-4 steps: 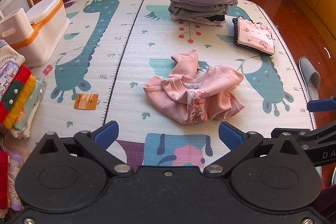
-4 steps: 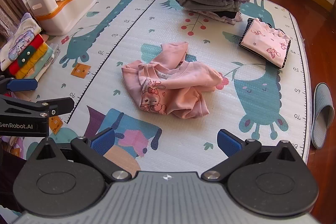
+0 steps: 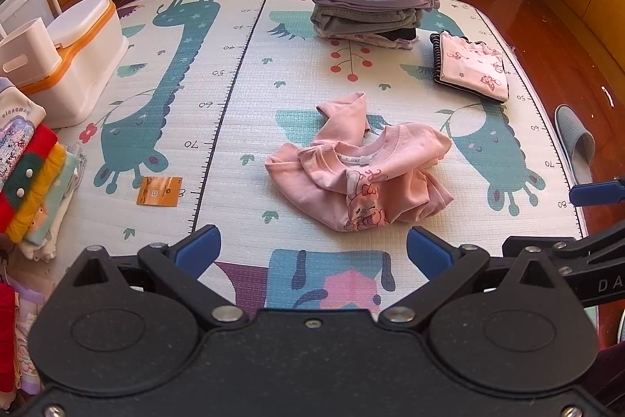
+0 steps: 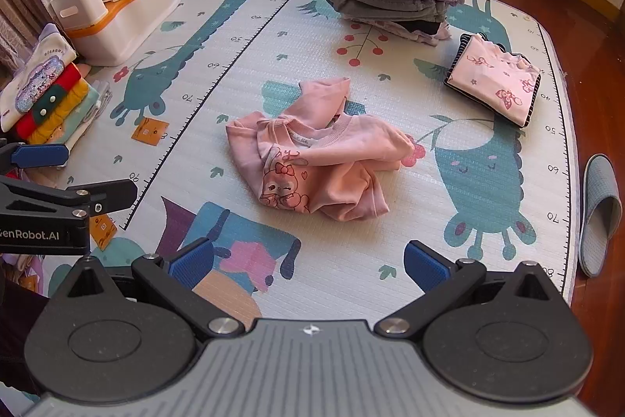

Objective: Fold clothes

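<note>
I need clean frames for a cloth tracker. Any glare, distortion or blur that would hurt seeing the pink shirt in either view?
Left wrist view: pink shirt is sharp and evenly lit; fisheye bends the play mat edges; sun glare sits on the wooden floor beyond. Right wrist view: the shirt is crisp with soft shadows in its folds; corners are vignetted black; glare only on the floor.

Your left wrist view looks forward and down past its spread jaws; your right does likewise from just beside it. Both share the pink shirt [image 3: 361,174] [image 4: 316,163] lying ahead of the jaws.
</note>
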Demonstrator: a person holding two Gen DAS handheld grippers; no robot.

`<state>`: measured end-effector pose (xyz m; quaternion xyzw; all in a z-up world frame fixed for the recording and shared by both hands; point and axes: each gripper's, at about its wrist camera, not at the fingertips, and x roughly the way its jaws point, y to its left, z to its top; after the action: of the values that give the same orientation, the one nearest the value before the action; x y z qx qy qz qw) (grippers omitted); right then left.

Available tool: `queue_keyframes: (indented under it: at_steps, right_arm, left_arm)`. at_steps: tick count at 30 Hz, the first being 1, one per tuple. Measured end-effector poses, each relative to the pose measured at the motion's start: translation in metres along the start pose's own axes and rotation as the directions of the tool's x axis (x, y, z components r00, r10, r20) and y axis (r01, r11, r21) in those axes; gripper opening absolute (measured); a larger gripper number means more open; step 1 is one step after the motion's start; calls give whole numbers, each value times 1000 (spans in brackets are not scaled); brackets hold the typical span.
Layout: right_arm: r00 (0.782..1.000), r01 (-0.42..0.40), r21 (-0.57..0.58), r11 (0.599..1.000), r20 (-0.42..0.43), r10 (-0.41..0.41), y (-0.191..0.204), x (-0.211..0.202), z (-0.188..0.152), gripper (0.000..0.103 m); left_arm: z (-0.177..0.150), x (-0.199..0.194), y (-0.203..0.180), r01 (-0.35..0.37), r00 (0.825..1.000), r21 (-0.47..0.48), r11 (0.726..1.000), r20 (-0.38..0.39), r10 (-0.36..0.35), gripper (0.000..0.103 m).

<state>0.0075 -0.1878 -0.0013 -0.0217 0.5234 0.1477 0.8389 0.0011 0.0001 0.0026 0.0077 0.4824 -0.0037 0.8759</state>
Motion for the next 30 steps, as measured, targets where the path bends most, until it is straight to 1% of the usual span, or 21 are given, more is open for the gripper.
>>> queue_keyframes:
  at_steps: [5,9,30]
  right_arm:
    - [1000,1,-1,1000,0,-1,4,1,0,103]
    - [1000,-1,-3,1000,-2,1,0,0,0,103]
    - [1000,-4,-2,1000,-7,4,0,1,0,103]
  left_arm:
    - [0,-4,-4,-13,1000,4,1000,9,12,103]
    - [-3,1,-1,0,1000,-12,1000,8,0,103]
    - [-2,4,-2,-6,1000,2,1000,3,6,103]
